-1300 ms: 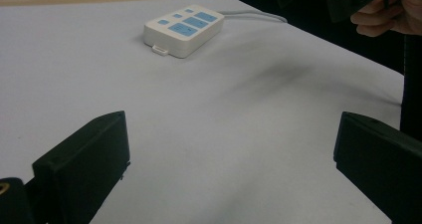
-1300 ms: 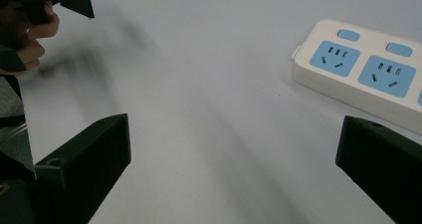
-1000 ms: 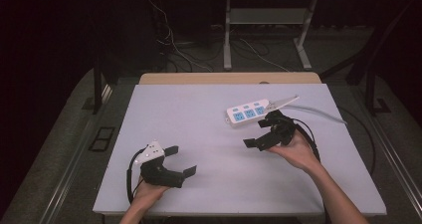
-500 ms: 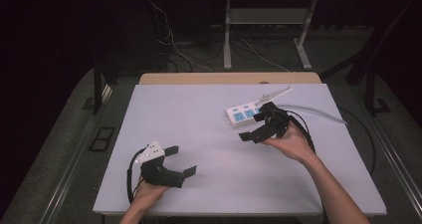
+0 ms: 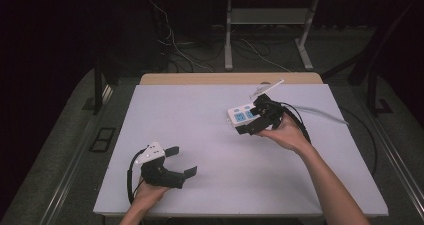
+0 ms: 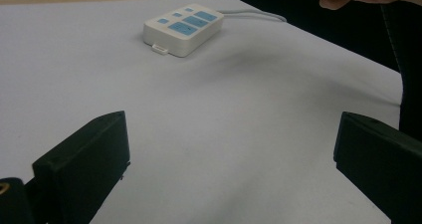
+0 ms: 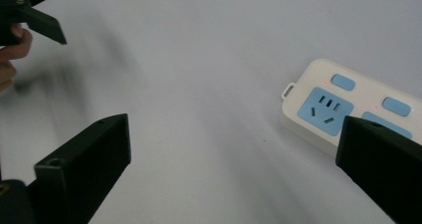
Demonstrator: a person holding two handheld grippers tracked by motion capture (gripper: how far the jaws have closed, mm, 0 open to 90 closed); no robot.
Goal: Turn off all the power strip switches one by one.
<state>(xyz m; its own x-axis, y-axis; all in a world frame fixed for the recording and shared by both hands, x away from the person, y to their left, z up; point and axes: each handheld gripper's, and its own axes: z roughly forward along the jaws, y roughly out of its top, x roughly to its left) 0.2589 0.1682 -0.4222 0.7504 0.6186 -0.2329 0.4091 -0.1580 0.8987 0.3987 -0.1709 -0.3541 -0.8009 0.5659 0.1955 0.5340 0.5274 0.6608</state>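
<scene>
Your right gripper (image 5: 250,121) is hanging with its jaws wide apart and nothing between them, right over the near end of the white power strip (image 5: 242,115); in the right gripper view the strip (image 7: 348,109) is sitting just beside the right-hand jaw, not yet inside the gap. Nothing is being gripped yet, so I'm judging the job as barely begun: the reach is looking nearly done, while the closing on the strip and anything after it are all left to do. Your left gripper (image 5: 177,162) is resting low at the near left of the bench, jaws spread and empty too, well apart from the strip, which is showing far off in the left gripper view (image 6: 181,28).

The strip is lying flat toward the far right of the bench (image 5: 200,115), its pale cable (image 5: 320,112) trailing off to the right. The bench top is looking plain, pale and matte, with a wooden edge (image 5: 200,78) showing along the far side. Beyond it the room is dark, with loose cables (image 5: 175,50) on the floor and the metal legs of another table (image 5: 228,35).
</scene>
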